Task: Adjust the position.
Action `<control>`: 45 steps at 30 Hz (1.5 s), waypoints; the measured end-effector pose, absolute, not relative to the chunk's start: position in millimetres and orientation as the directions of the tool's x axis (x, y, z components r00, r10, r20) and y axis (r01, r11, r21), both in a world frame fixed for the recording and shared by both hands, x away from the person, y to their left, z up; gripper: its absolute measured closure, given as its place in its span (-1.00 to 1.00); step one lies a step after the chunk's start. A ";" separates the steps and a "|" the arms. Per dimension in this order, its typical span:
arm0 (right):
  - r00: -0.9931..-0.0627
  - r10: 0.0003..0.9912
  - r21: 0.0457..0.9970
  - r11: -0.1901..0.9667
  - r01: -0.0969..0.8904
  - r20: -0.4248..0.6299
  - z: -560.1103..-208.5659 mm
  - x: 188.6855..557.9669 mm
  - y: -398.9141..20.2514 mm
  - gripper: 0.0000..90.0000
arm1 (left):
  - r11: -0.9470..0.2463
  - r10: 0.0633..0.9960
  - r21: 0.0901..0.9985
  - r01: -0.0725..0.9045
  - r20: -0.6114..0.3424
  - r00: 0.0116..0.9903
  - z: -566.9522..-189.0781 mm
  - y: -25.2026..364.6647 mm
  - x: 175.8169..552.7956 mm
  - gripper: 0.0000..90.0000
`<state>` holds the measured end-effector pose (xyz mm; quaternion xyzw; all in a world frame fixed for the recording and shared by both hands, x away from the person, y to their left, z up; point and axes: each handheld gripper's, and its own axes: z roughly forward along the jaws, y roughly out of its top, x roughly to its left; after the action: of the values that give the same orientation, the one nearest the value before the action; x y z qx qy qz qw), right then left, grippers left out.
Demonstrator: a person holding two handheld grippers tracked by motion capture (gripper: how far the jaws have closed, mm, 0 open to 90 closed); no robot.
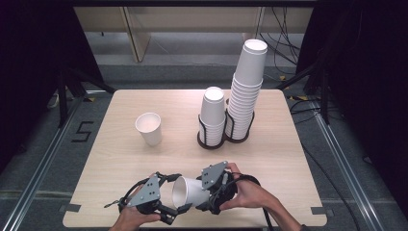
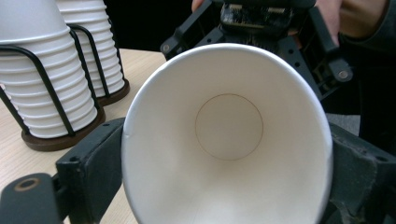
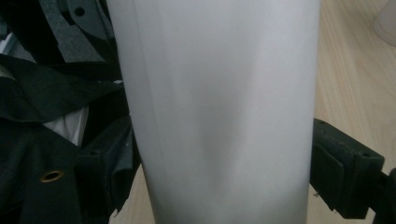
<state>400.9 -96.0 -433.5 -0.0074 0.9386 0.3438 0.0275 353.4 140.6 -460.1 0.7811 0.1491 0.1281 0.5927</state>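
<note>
A white paper cup (image 1: 190, 191) lies on its side in the air near the table's front edge, held between both grippers. My left gripper (image 1: 179, 193) is shut on its rim; in the left gripper view the cup's open mouth (image 2: 229, 135) faces the camera, with a jaw pressed against each side and a small dent at the left rim. My right gripper (image 1: 206, 192) is shut on the cup's base end. In the right gripper view the cup's wall (image 3: 219, 112) stands between its two jaws.
A single upright cup (image 1: 149, 128) stands left of the table's centre. A short cup stack (image 1: 212, 113) and a tall cup stack (image 1: 246, 91) sit in black wire holders (image 1: 211, 141) at the back right. Cables run on the floor beyond.
</note>
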 end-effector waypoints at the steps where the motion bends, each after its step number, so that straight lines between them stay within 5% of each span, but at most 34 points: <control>1: -0.997 -0.009 0.637 0.769 -0.055 -0.075 -432.9 401.0 -94.9 -0.62 | -0.261 0.386 0.962 0.077 0.031 0.922 -459.8 140.6 353.6 -0.78; 9: -0.994 0.031 0.585 0.810 -0.040 -0.109 -429.2 397.7 -96.2 -0.64 | -0.284 0.402 0.954 0.095 0.029 0.915 -458.4 140.8 356.0 -0.78; 18: -0.991 -0.035 0.535 0.839 -0.101 -0.131 -439.5 394.2 -86.4 -0.49 | -0.307 0.395 0.947 0.093 0.038 0.918 -458.0 134.3 351.9 -0.81; 24: -0.991 -0.064 0.647 0.752 -0.125 -0.117 -442.2 406.1 -93.7 -0.48 | -0.189 0.438 0.971 0.145 -0.049 0.898 -457.9 139.4 355.2 -0.94; 30: -0.999 -0.009 0.728 0.685 -0.036 -0.041 -436.5 408.7 -101.8 -0.48 | -0.085 0.452 0.974 0.211 -0.151 0.879 -459.4 145.5 359.5 -0.93; 45: -1.000 0.024 0.785 0.619 0.026 0.014 -438.9 409.6 -98.5 -0.48 | -0.025 0.464 0.981 0.191 -0.158 0.872 -461.6 139.8 355.3 -0.82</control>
<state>409.6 -98.5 -438.9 0.0140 0.8998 0.4360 -0.0011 355.3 139.8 -461.6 0.7085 0.2311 0.1034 0.6588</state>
